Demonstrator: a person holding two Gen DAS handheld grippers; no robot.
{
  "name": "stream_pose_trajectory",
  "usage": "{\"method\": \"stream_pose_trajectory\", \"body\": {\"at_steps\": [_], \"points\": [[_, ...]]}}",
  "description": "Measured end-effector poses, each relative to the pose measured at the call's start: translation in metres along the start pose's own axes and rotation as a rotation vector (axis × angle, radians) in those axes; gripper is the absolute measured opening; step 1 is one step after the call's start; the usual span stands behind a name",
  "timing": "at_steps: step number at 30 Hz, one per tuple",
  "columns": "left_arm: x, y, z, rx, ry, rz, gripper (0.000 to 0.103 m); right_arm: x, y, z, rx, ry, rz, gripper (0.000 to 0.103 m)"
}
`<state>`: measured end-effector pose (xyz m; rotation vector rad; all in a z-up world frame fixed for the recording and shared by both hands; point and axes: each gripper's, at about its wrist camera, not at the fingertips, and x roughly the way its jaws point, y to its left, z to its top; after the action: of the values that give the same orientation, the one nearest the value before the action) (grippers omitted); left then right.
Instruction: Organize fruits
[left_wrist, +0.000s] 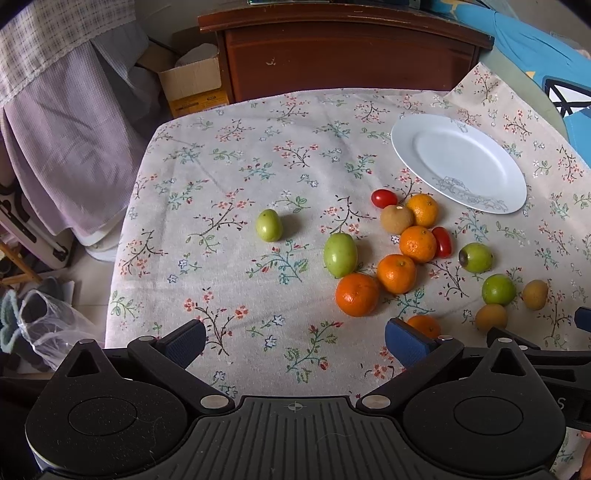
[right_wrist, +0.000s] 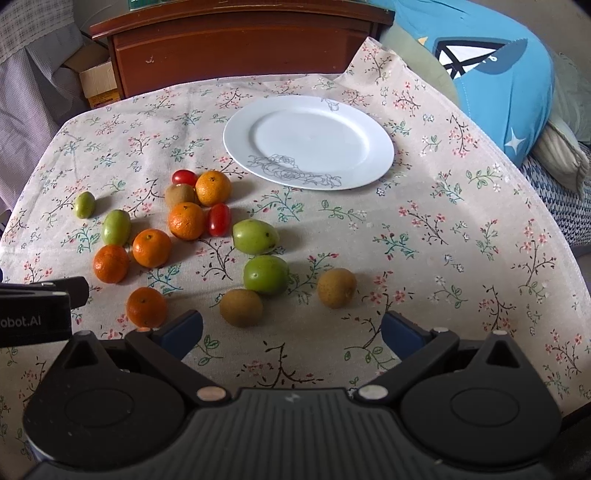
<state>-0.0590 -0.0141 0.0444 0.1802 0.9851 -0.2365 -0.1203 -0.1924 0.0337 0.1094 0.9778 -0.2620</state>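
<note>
Jaws of left gripper (left_wrist: 295, 341) and right gripper (right_wrist: 291, 332) are held wide apart, nothing gripped; fruits (right_wrist: 186, 220) are seen scattered on floral tablecloth (right_wrist: 443, 240) beyond both, just beside the bare white plate (right_wrist: 376, 147)

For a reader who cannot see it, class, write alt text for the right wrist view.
A white plate sits empty on a floral tablecloth, with five mandarins, four green fruits, three brown fruits and two cherry tomatoes scattered loose on its near left. The open right gripper hovers in the foreground, holding nothing.
</note>
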Motion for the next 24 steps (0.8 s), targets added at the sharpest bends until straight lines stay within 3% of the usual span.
{"method": "stream_pose_trajectory", "body": {"at_steps": [24], "points": [[0.0009,-0.0030,-0.0031,0.015,0.001,0.007,0.103,-0.0005,-0.0005,0.0003,0.007,-0.012,-0.012,0.102]]}}
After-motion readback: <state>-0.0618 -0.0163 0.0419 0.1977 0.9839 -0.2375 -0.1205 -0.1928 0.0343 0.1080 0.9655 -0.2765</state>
